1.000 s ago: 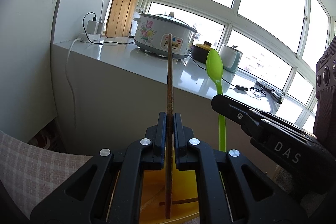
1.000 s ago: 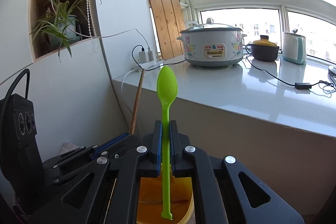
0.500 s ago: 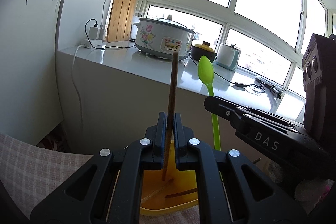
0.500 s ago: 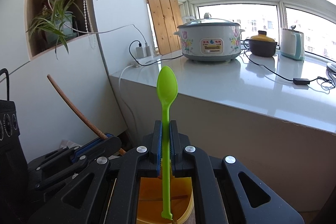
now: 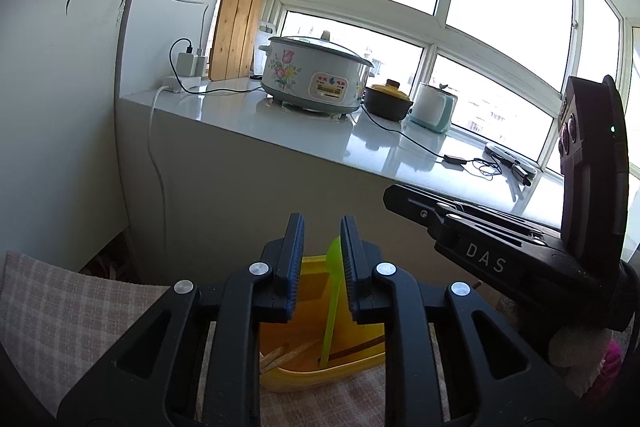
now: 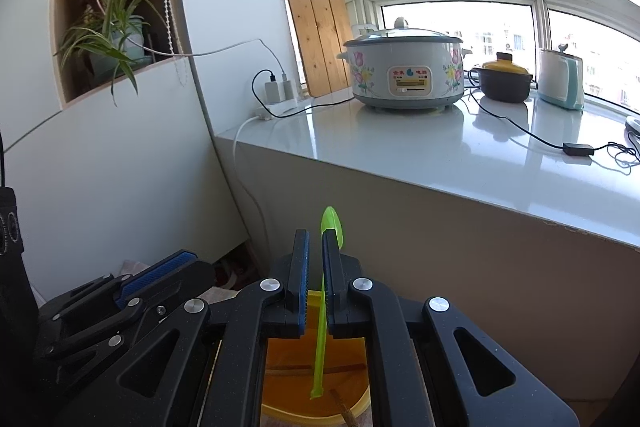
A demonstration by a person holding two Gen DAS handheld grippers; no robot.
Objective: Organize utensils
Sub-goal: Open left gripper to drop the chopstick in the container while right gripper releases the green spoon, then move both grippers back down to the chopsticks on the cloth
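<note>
Left tongs (image 5: 320, 259) just opened, empty; green spoon (image 5: 335, 291) upright in yellow bin (image 5: 320, 377)

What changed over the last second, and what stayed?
The left tool has just been opening its jaws, nothing between them; its brown chopstick now lies in the yellow container. The green spoon slipped down out of the right tool and leans in the container. Both tools stay over it; the rice cooker is unmoved.

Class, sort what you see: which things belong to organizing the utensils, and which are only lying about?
Job:
green spoon
chopsticks
yellow container

Lying about:
rice cooker
clay pot
kettle
wooden board
plant
</note>
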